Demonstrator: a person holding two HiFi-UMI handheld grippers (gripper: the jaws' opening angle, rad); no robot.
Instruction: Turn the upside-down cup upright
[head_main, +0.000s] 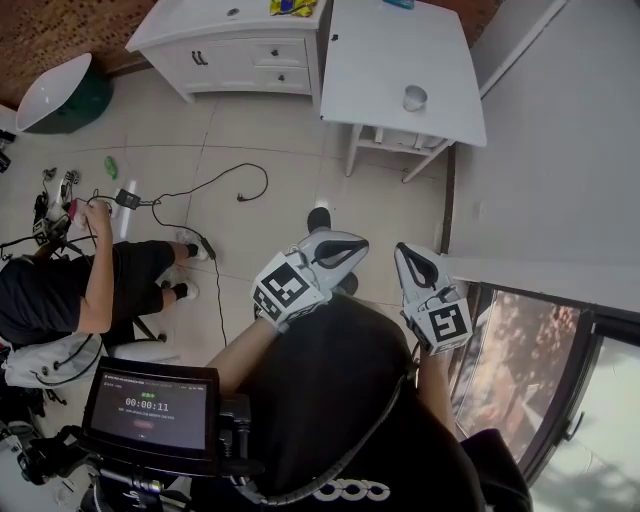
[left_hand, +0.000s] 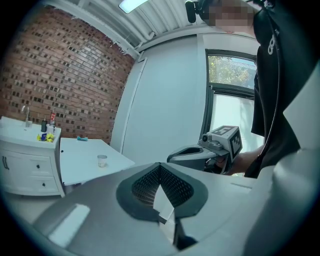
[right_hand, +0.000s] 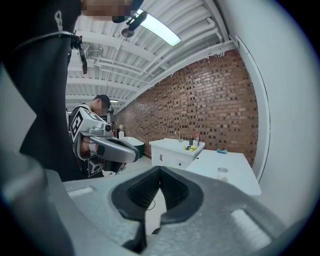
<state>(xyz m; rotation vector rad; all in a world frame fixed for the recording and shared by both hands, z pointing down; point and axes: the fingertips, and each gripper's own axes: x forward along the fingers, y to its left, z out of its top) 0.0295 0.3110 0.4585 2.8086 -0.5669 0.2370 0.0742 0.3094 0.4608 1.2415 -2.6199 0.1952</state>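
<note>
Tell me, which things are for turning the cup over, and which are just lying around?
For the job:
small clear plastic cup on the white square table
left hand-held gripper and right hand-held gripper, both empty

Just lying about:
white drawer cabinet
black cable on the tiled floor
round green-and-white tub
black timer screen

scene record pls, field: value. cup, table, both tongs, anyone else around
cup: small clear cup, alone on the table; upright or inverted too small to tell
table: white rectangular table, beside a white drawer cabinet
left: left tongs shut, empty, held close to the body, far from the cup
right: right tongs shut, empty, equally far from the cup
bystander: person in black seated low at left
task state: cup not yet touched
</note>
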